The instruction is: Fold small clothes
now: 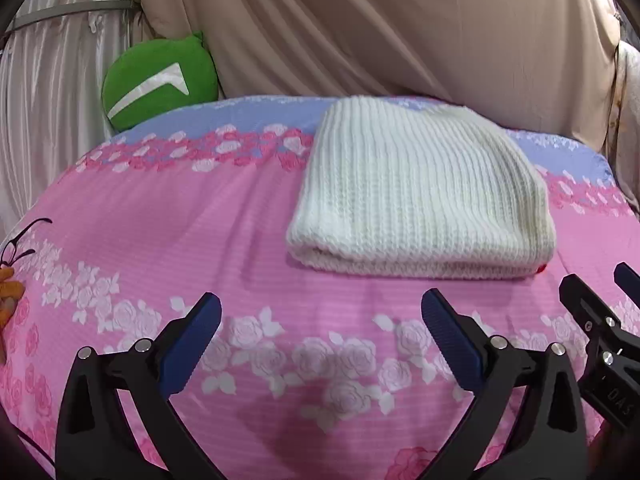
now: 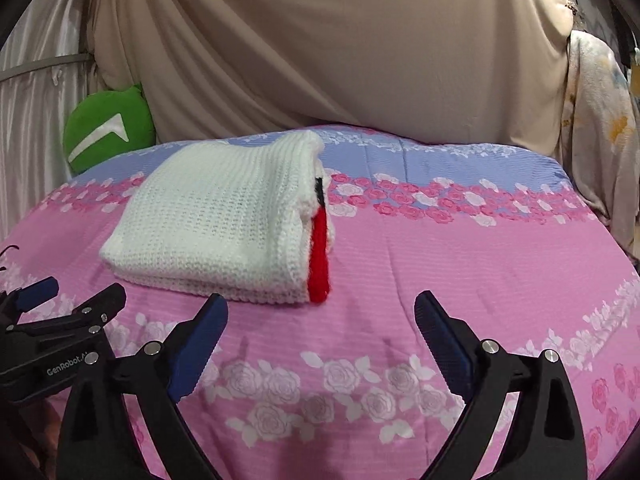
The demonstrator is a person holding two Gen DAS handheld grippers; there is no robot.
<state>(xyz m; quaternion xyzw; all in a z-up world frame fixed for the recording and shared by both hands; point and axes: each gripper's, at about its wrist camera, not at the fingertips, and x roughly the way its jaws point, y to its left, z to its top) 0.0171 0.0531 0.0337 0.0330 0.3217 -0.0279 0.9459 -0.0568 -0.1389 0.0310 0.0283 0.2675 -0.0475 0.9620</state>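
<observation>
A white knitted garment [image 1: 416, 196] lies folded into a thick rectangle on the pink flowered bedspread [image 1: 168, 232]. From the right wrist view the same garment [image 2: 224, 224] shows a red and black strip along its right edge. My left gripper [image 1: 320, 320] stands open just short of the garment's near edge, with nothing between its blue pads. My right gripper [image 2: 320, 320] is open too, below and right of the garment's near corner, and holds nothing. Each gripper shows at the edge of the other's view.
A green round cushion [image 1: 158, 80] leans at the back left against beige drapes [image 1: 380, 24]. Black-rimmed glasses [image 1: 20, 240] and something orange lie at the bed's left edge. A pale flowered cloth [image 2: 600, 128] hangs at the far right.
</observation>
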